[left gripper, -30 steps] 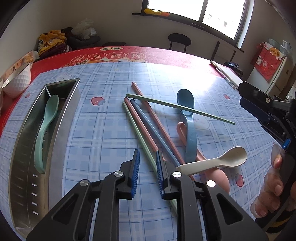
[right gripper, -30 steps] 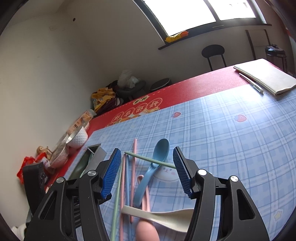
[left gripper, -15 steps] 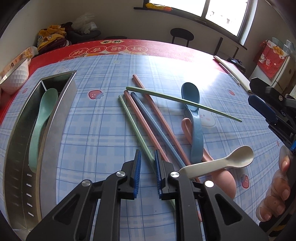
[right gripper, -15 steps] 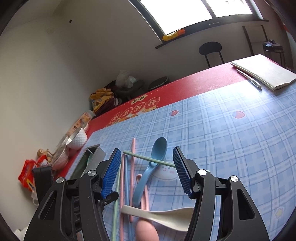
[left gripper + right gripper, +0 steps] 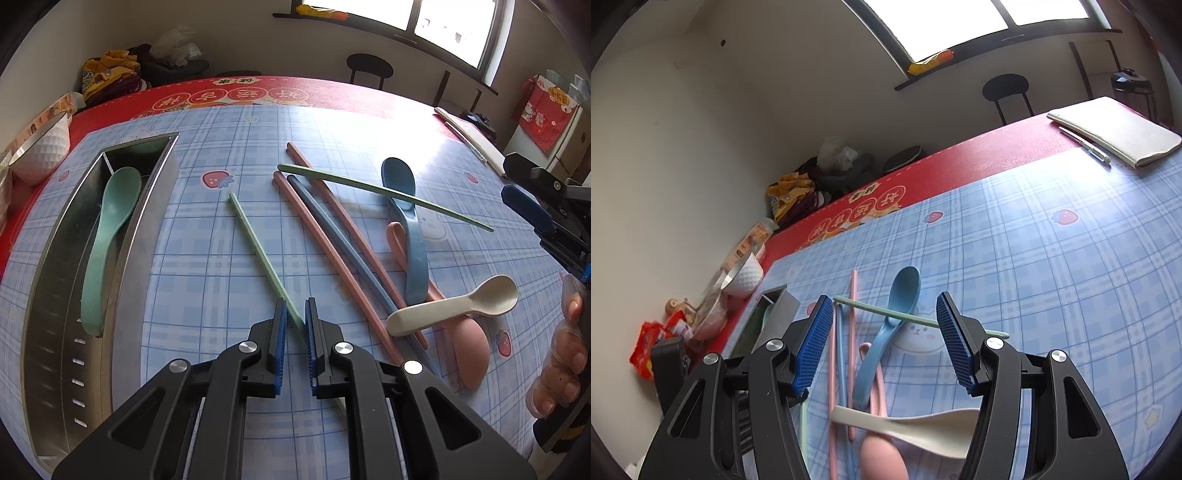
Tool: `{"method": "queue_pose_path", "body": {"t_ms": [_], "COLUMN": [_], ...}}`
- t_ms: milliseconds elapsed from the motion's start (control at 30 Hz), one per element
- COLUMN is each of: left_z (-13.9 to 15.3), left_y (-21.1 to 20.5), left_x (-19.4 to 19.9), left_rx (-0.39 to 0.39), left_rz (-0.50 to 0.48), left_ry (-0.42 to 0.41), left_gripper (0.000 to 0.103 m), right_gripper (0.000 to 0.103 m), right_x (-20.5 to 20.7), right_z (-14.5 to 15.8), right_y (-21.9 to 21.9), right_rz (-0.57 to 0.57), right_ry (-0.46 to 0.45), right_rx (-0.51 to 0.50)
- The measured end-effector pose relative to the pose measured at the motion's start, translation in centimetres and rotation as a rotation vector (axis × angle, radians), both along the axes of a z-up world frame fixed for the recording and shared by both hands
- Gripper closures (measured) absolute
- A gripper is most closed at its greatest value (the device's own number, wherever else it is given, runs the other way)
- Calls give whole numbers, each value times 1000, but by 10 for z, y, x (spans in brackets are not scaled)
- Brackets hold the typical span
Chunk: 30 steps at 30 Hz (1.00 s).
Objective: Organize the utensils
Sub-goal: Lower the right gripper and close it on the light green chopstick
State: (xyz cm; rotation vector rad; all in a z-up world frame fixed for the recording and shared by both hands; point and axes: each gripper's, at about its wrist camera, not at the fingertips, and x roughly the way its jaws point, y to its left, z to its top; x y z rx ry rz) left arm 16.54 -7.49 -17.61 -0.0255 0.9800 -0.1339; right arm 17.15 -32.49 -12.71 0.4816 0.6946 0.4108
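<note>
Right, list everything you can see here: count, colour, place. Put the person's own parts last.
metal tray: one, steel, left side of the table
green spoon: one, lying in the tray
green chopsticks: two; one in the left tongs, one across the blue spoon
pink chopsticks: two, mid-table
blue chopstick: one, between the pink ones
blue spoon: one, right of the chopsticks
pink spoon: one, under the cream spoon
cream spoon: one, on top of the pile
bowl: one, white, far left edge
notebook: one, white, far right corner
left tongs: shut on a green chopstick
right tongs: open, above the pile
hand: one, at the right edge
</note>
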Motion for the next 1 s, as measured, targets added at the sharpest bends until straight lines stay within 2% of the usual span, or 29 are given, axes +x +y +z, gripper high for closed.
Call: {"method": "queue_pose_path", "body": {"t_ms": [333, 567, 767, 933, 1000], "left_z": [-3, -5, -5, -5, -5], "left_y": [-10, -9, -1, 5, 7], "left_x": [-2, -4, -3, -1, 0], "left_rx": [69, 55, 11, -24, -44], "left_rz": [-16, -13, -7, -8, -6], "left_ry": [-67, -77, -77, -74, -72], "left_gripper": [92, 93, 94, 94, 94], "right_gripper": [46, 46, 47, 51, 56], "right_x": [1, 5, 10, 14, 15], "right_z": [-4, -10, -21, -31, -34], "right_y": [-1, 3, 11, 15, 15], "right_rz": [6, 41, 104, 125, 132], "right_ry": [15, 36, 87, 129, 145], "right_rx": [14, 38, 82, 112, 126]}}
